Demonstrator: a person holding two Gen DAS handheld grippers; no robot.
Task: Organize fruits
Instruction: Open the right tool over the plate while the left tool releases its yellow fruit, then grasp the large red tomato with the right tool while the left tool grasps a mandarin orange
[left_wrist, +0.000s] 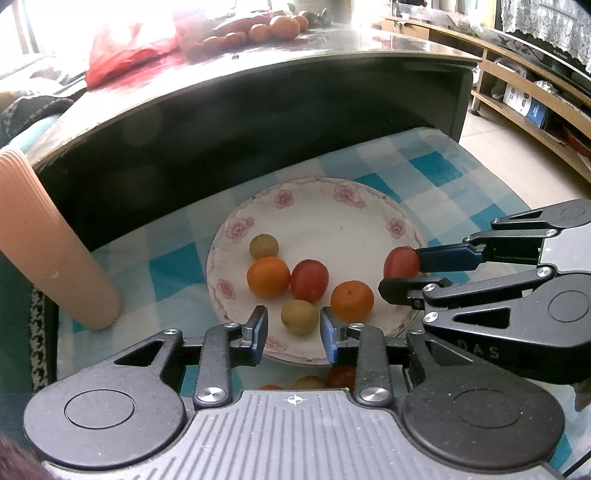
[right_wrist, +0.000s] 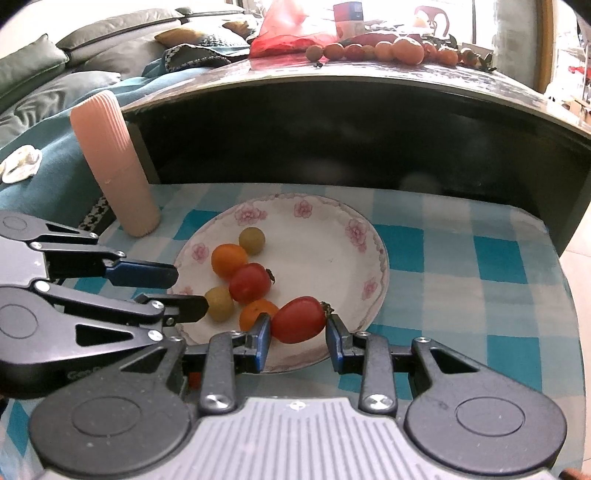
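Right gripper (right_wrist: 298, 332) pinching a red tomato (right_wrist: 298, 319) over the near edge of the flowered plate (right_wrist: 373, 236), left gripper (left_wrist: 293, 332) spread wide, a yellow-green fruit (left_wrist: 299, 316) just ahead between its fingers.

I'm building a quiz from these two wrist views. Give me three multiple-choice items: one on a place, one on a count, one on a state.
1. Where does the pink ribbed cylinder stand?
A on the plate
B on the checked cloth beside the plate
C on the dark table

2. How many fruits lie loose on the plate?
A three
B five
C eight

3. What do the right tongs hold?
A nothing
B an orange fruit
C a red tomato

Answers: B, it stands off the rim; B, two orange, two yellow-green, one red; C, the tomato sits between the blue pads.
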